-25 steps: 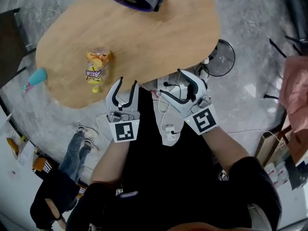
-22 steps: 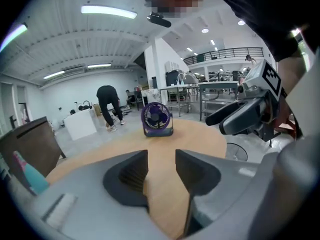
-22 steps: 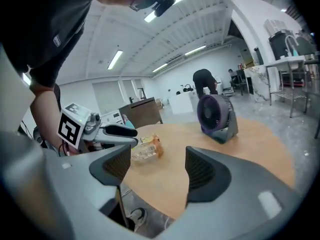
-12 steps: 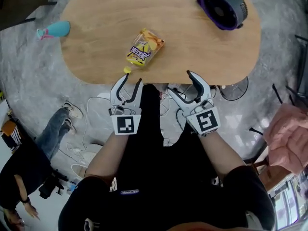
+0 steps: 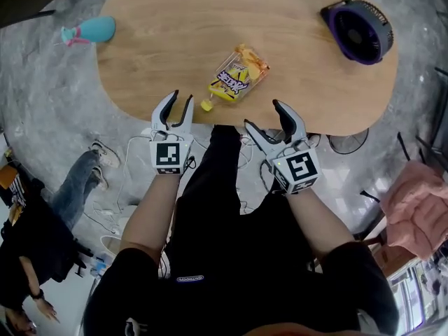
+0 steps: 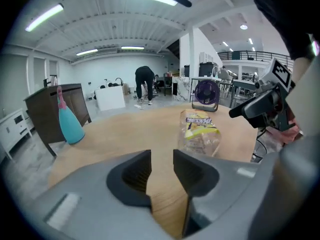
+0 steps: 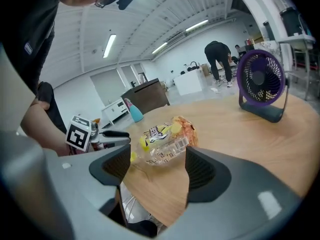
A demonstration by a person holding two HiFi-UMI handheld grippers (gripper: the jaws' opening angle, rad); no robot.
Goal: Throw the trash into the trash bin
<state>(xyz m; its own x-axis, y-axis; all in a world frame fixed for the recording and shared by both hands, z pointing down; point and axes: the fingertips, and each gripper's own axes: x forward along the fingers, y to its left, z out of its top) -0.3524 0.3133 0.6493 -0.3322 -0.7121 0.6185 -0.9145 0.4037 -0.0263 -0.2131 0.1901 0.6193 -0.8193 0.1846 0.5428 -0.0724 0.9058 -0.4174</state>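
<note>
A crumpled yellow and orange snack bag [image 5: 238,81] lies on the oval wooden table [image 5: 210,19], close to its near edge. My left gripper [image 5: 180,99] hovers at that edge just left of the bag, jaws a narrow gap apart with nothing between them. My right gripper [image 5: 261,113] is at the edge to the bag's right, open wide and empty. The bag [image 6: 200,131] sits ahead and right of the left gripper [image 6: 161,171] in the left gripper view. In the right gripper view the bag [image 7: 165,136] lies just beyond the right gripper [image 7: 157,166]. No trash bin is in sight.
A purple fan [image 5: 358,30] stands at the table's far right. A teal bottle [image 5: 91,30] sits at its far left edge. Cables [image 5: 136,166] trail on the floor under the table, and a person's legs [image 5: 80,184] show at the left.
Both grippers have come forward to the table's near edge. The head view has swung, so the bag now lies between and just ahead of them. Both sets of jaws look unchanged.
</note>
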